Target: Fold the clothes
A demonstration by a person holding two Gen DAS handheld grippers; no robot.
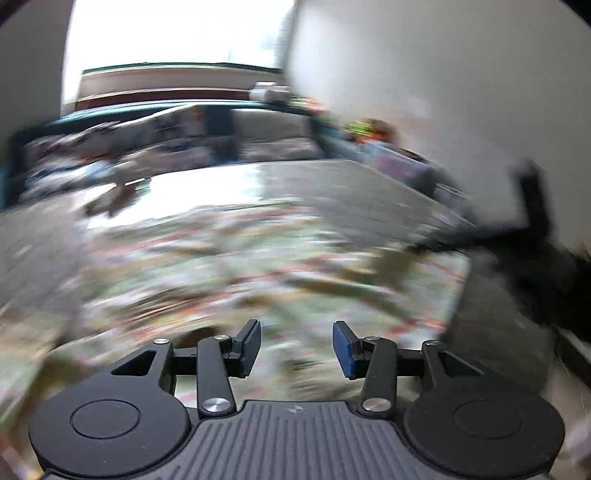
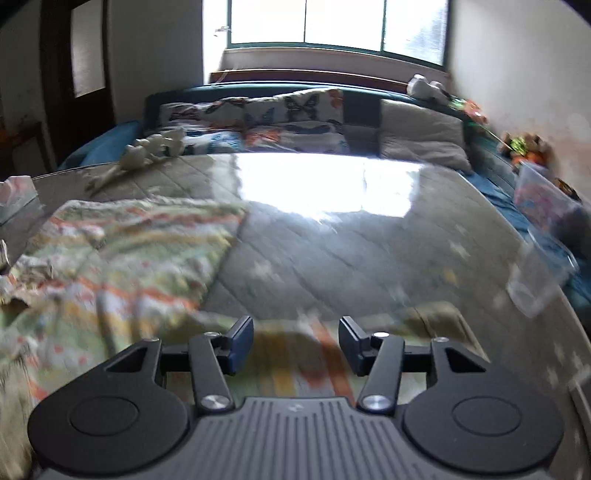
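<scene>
Daylight from a wide window falls on a bed whose grey quilted cover shines under a bright patch of glare. At the head of the bed lie butterfly-print pillows and a plain beige pillow; a small white soft toy sits on the quilt near them.

Along the right edge of the bed, against the wall, stands a clear plastic container. It is smeared by motion; something pink and pale shows through its side near the top, but what is in it cannot be made out. Colourful toys lie further back along the same wall.

A patterned garment, pale green with orange, yellow and white bands, lies spread on the quilt. In the right wrist view it covers the left part of the bed and runs under the right gripper. That gripper's jaws stand apart with nothing between them; the cloth lies below, not pinched.

The left wrist view is heavily blurred. The same garment fills the middle of it, and the left gripper hangs over the cloth with its jaws likewise spread and empty. A dark shape at the right edge there is too smeared to identify.
</scene>
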